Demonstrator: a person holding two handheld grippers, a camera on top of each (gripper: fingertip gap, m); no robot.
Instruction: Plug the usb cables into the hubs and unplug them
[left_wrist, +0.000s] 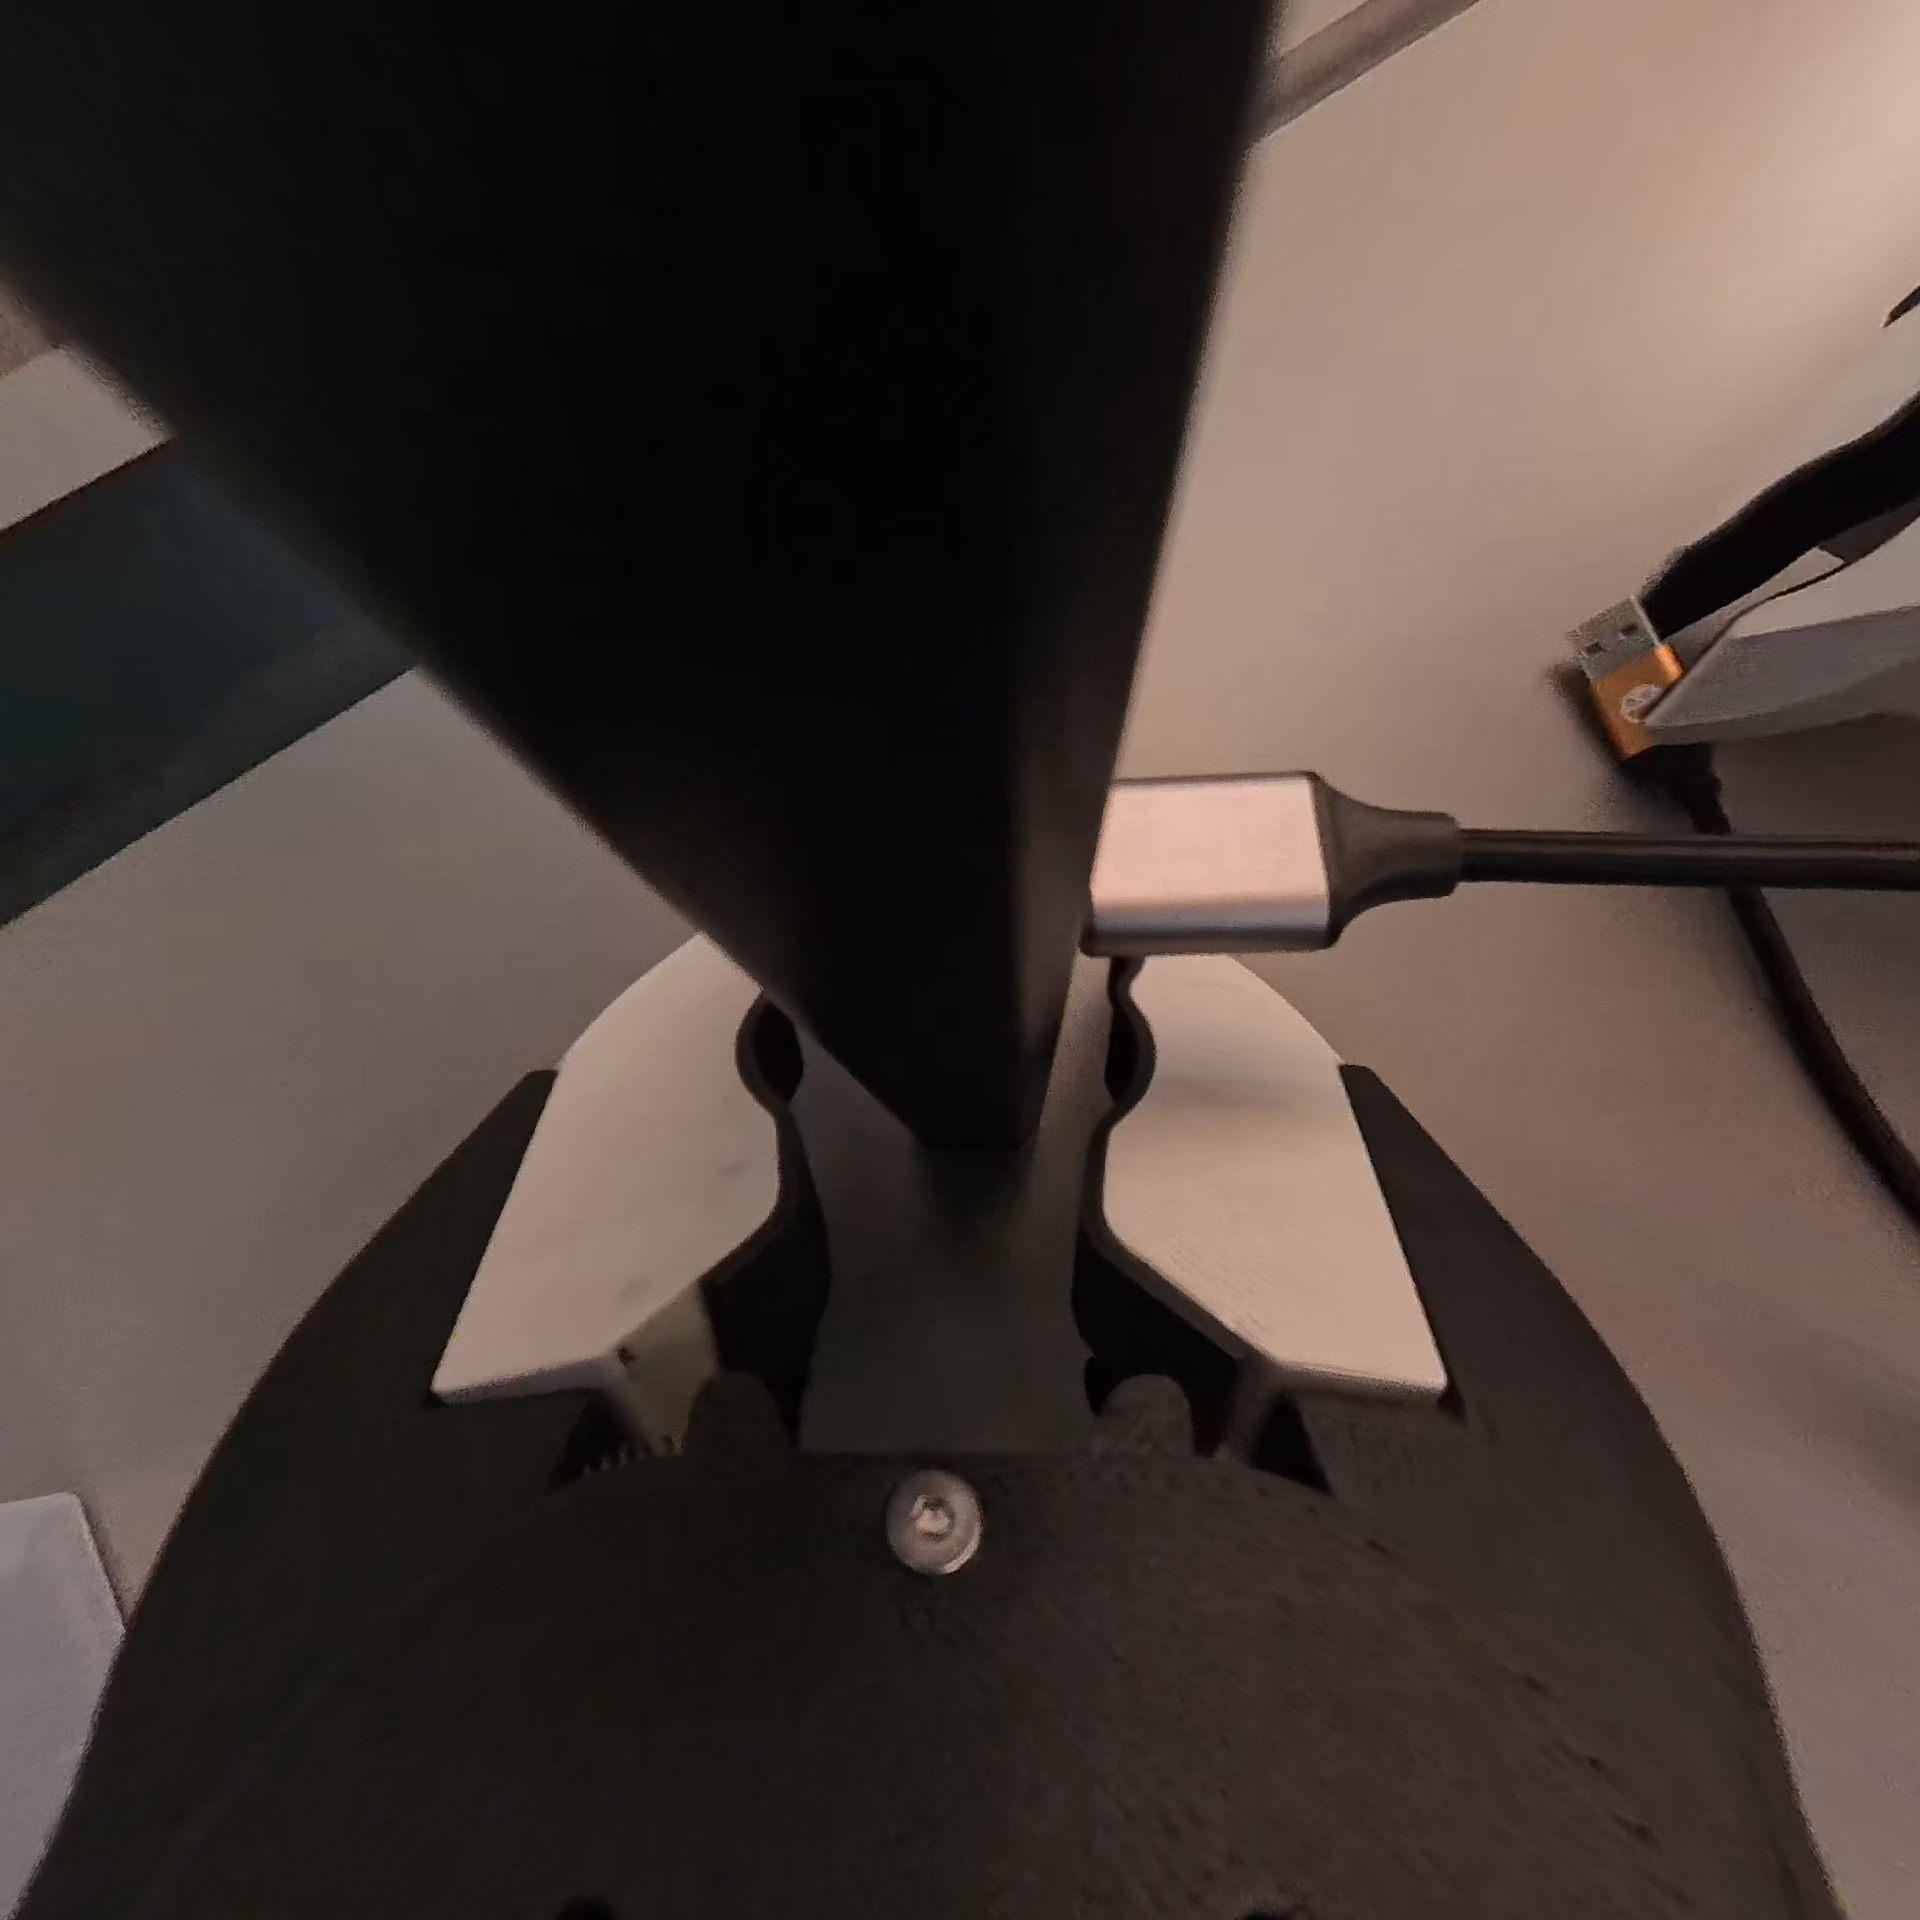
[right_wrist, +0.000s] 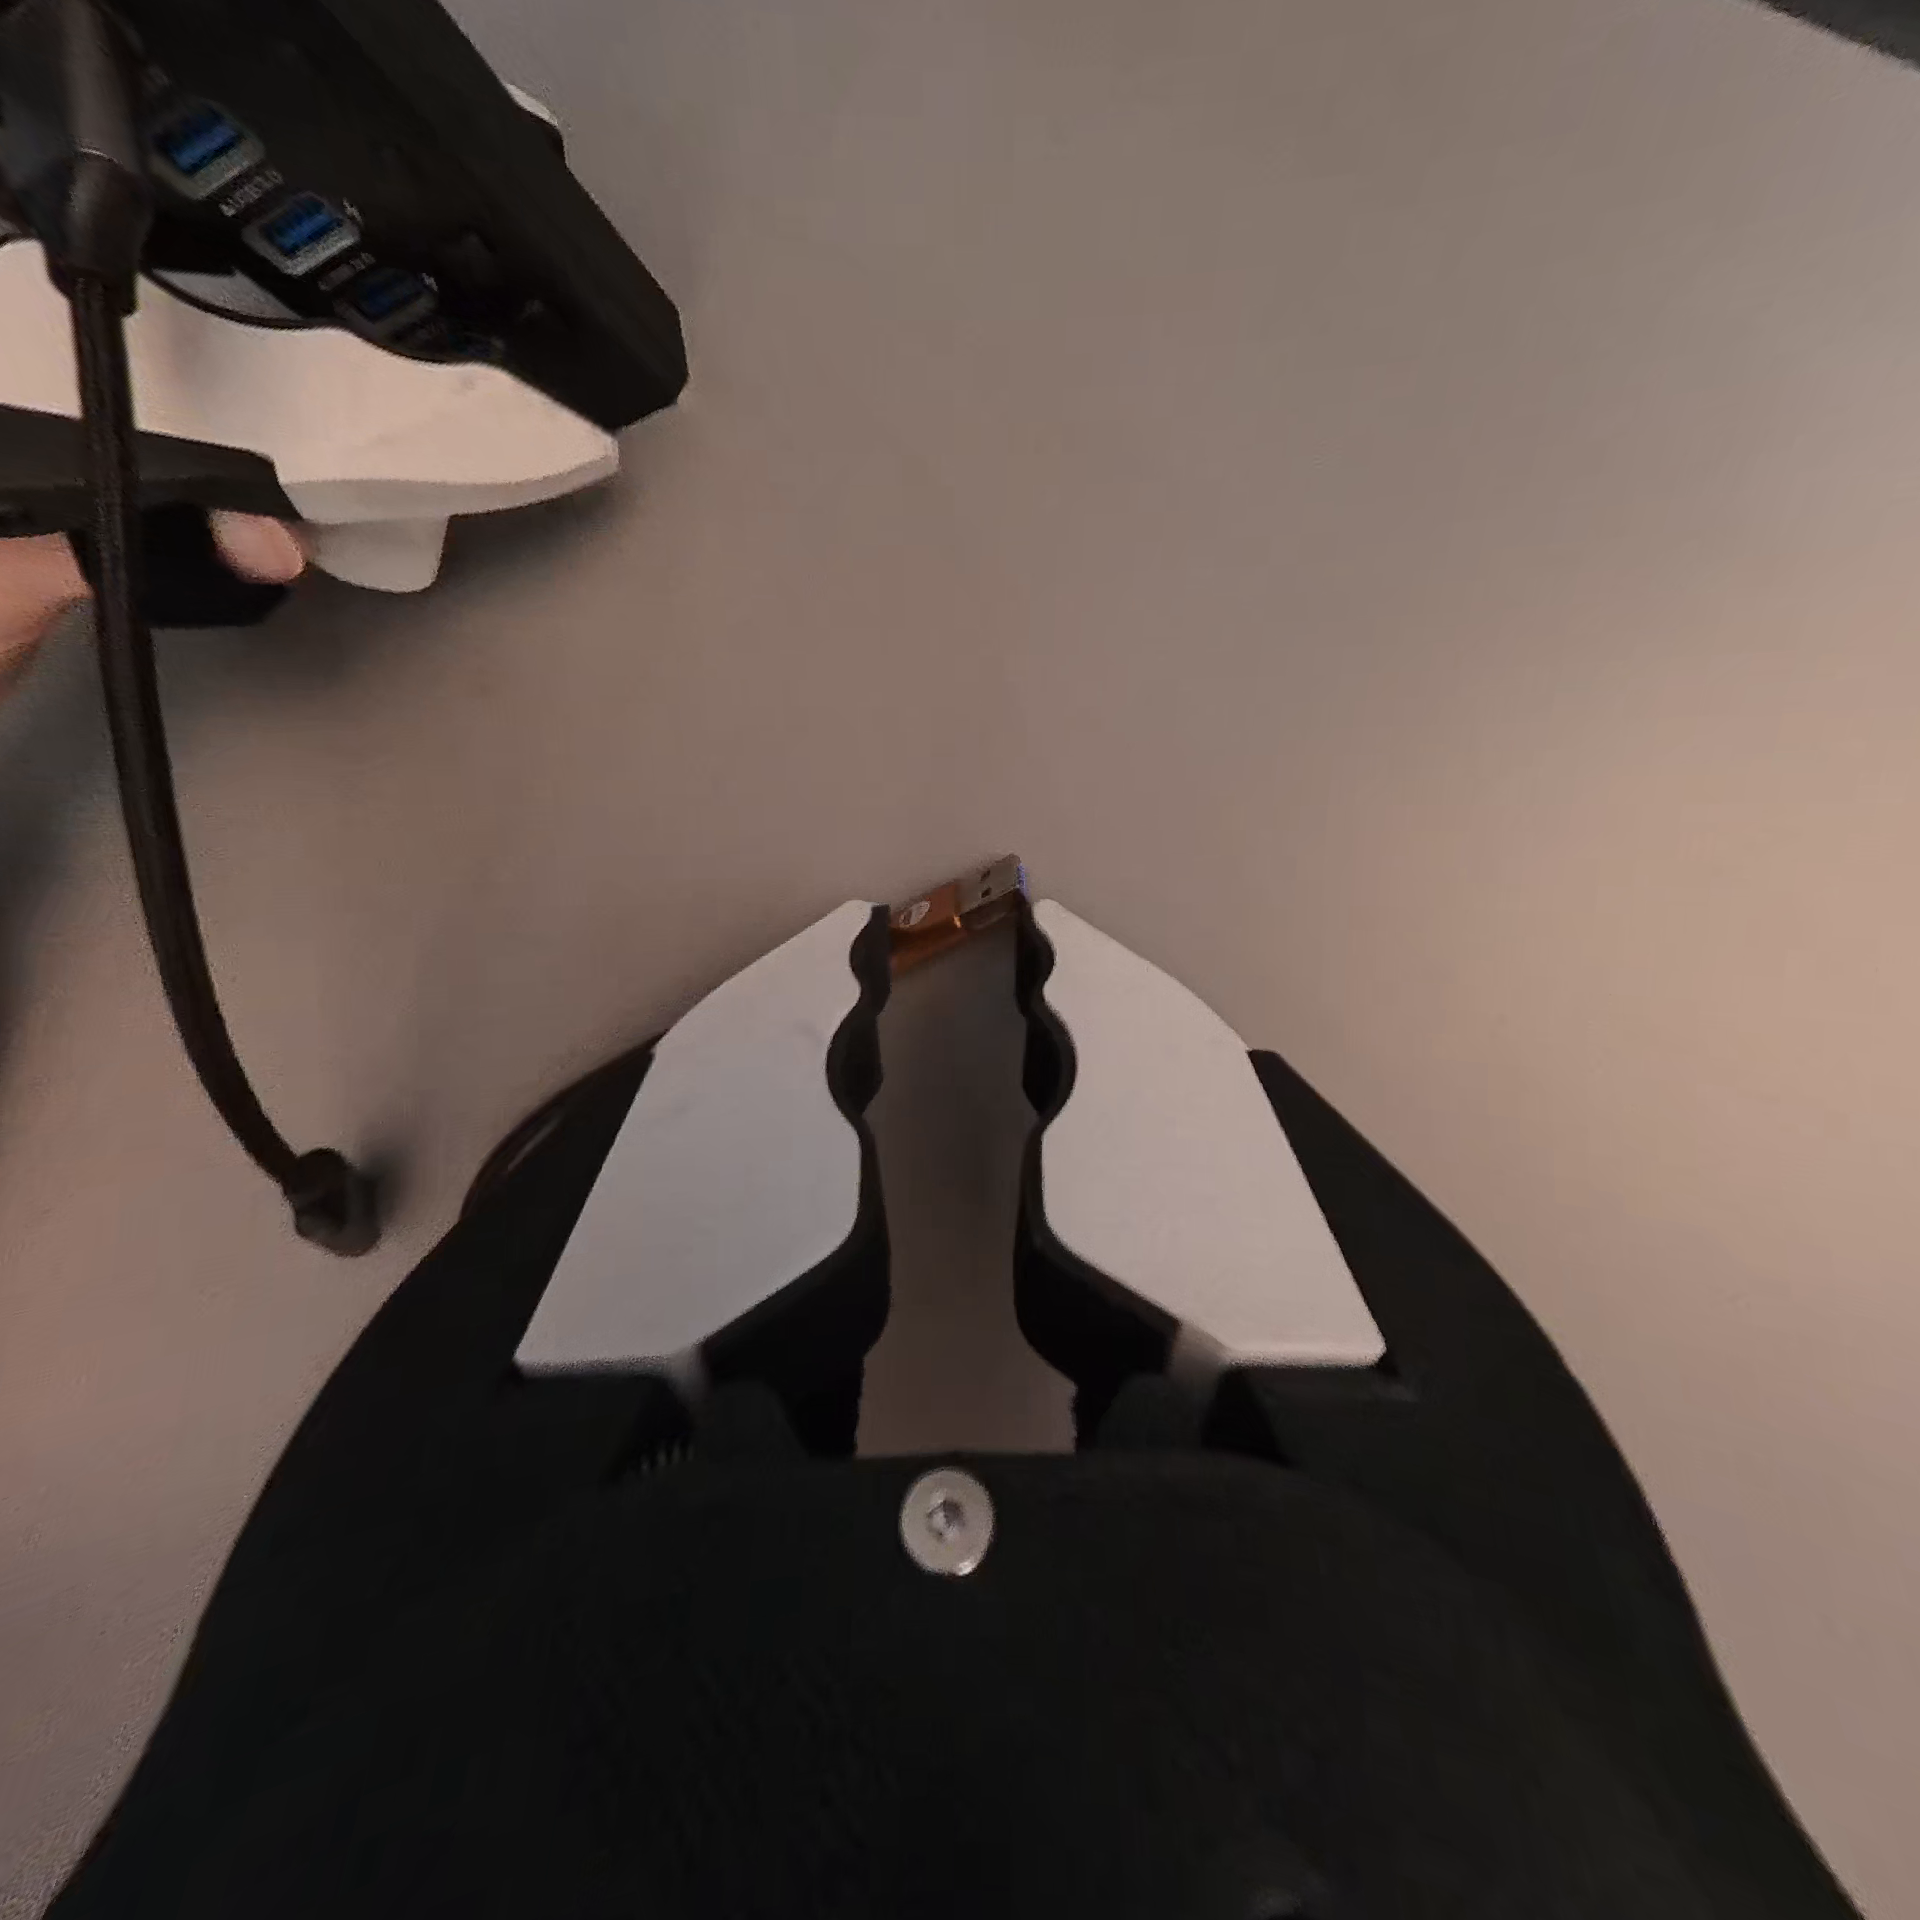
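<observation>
the right claw (right_wrist: 954, 914) pinches the orange plug (right_wrist: 940, 916), metal end pointing forward and a bit right. the black hub (right_wrist: 436, 197) sits far off to its left (held tight by the left claw (left_wrist: 940, 997)).

Looks like an office or lab desk: a plain pale surface (right_wrist: 1351, 520) ahead of the hand-held gripper, bearing only cables.

Plain matte grey-beige surface (right_wrist: 1351, 520) filling both views, warm soft light brightening toward the right side, dim shadow toward the left, dark teal strip (left_wrist: 156, 644) beyond the surface edge at left, pale white sheet (left_wrist: 47, 1662) at lower left corner
</observation>
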